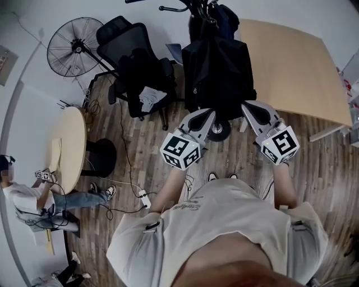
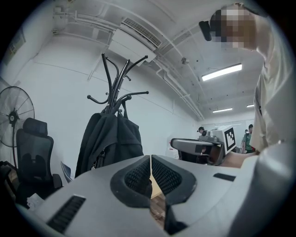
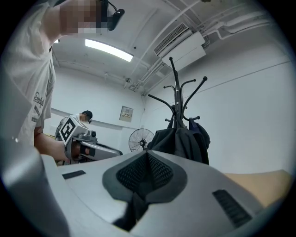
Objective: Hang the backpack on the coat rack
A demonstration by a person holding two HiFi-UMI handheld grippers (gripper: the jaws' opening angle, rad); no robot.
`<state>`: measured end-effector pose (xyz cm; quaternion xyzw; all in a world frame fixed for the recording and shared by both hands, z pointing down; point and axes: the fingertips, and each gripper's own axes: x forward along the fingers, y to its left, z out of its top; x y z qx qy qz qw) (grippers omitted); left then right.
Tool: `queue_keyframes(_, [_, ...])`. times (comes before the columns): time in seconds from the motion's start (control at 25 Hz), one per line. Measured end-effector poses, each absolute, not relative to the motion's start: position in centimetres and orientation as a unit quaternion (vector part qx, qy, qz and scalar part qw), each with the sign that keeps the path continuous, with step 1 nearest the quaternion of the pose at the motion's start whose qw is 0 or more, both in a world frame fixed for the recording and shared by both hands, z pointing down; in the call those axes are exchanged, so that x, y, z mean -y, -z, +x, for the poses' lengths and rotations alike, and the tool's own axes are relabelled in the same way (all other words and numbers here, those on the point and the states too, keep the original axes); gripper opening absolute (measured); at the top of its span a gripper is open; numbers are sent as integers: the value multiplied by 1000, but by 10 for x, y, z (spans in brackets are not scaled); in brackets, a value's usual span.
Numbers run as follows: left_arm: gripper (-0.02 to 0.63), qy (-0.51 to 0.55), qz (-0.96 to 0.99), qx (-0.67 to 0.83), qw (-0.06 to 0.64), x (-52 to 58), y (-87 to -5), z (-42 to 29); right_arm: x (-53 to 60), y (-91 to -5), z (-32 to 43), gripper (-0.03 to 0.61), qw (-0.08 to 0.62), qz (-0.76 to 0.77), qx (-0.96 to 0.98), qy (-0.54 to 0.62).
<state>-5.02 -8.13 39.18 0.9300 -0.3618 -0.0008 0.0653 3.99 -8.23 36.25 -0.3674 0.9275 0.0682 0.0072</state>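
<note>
Backpack: the black backpack (image 1: 219, 73) is hanging from the upper hooks of the coat rack (image 1: 190, 7), its body dropping down along the pole and sitting just beside the near-left edge of the desk (image 1: 297, 67). In the left gripper view it (image 2: 108, 143) is draping below the curved hooks of the rack (image 2: 118, 78).

Left gripper: the left gripper (image 1: 203, 117) is pointing at the lower part of the backpack without touching it. Its own view is showing the two ribbed pads (image 2: 138, 176) pressing together with nothing between them.

Right gripper: the right gripper (image 1: 253, 112) is hovering near the bottom right corner of the backpack, apart from it. Its jaws are meeting in a closed seam in the right gripper view and are gripping nothing.

Second item on the rack: something dark blue (image 3: 200, 132) is hanging on the far side of the rack, behind the backpack (image 3: 178, 141). I cannot tell what it is.

Chair: a black office chair (image 1: 134, 61) is standing to the left of the rack, with a pale crumpled item lying on its seat.

Fan: a standing fan (image 1: 73, 47) is facing out beside the chair.

Round table: a light round table (image 1: 73, 146) is sitting at the far left, and a seated person (image 1: 28, 202) is working at its edge.
</note>
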Motion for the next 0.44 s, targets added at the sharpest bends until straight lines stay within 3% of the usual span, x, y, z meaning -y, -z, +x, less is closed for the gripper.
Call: queue_keyframes(0.44, [20, 10, 935, 347, 74, 88, -394, -59, 90, -355, 21, -5, 8, -367, -927, -83])
